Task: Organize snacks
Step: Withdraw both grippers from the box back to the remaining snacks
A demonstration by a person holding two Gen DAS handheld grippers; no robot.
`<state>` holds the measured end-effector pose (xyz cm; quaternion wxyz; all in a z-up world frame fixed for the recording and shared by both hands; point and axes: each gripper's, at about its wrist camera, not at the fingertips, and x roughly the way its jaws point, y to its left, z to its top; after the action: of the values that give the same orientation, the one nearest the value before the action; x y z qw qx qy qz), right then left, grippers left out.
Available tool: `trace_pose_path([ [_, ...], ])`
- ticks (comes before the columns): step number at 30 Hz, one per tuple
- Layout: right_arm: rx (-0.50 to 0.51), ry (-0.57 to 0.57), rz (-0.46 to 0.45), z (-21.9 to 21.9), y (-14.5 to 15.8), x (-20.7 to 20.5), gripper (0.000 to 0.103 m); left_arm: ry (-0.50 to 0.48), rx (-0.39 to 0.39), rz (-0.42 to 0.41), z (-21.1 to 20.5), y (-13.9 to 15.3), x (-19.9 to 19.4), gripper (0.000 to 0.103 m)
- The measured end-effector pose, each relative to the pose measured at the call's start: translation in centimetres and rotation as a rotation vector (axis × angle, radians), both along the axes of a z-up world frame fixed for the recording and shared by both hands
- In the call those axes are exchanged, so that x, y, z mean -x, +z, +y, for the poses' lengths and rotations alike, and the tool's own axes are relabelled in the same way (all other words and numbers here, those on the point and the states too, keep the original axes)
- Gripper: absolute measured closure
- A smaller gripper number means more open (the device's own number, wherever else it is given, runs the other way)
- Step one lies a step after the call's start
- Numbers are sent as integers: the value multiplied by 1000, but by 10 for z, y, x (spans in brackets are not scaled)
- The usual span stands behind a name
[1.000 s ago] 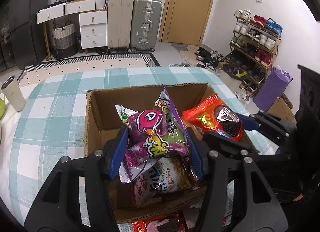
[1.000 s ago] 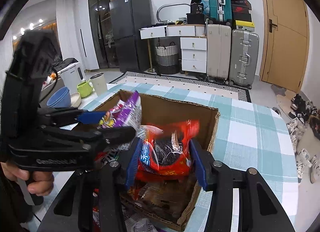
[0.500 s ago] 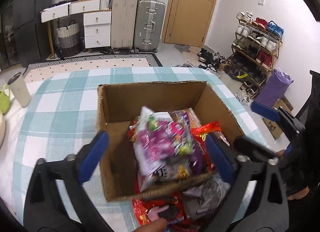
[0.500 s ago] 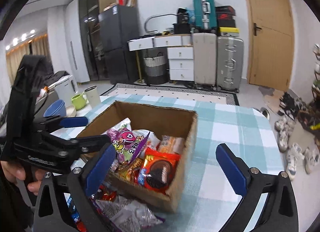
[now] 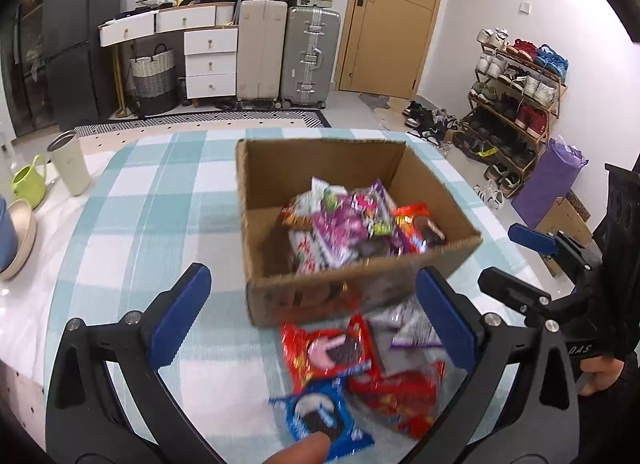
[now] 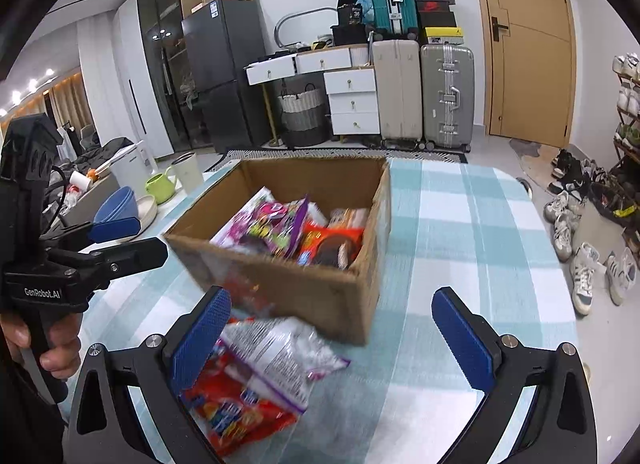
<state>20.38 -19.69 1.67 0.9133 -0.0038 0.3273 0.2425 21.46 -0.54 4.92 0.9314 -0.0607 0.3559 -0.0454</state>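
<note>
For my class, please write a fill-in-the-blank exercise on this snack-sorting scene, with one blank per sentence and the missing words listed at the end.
1. The purple snack bag lies inside the ______ box.
2. Both the left gripper and the right gripper have their jaws ______.
3. The blue cookie pack lies on the checked tablecloth, ______ the box.
4. The cup beside the white tumbler is ______ in colour.

Missing words: cardboard; open; outside; green
</note>
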Motion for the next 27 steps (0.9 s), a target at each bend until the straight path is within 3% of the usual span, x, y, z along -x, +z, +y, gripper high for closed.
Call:
trace_pose_path([
  [15,6,24,77,13,-26,44,1,20,-32,30,14,-19,76,1],
  [27,4,104,200,40,-65,50,1,31,-38,141,11,-65,78,1],
])
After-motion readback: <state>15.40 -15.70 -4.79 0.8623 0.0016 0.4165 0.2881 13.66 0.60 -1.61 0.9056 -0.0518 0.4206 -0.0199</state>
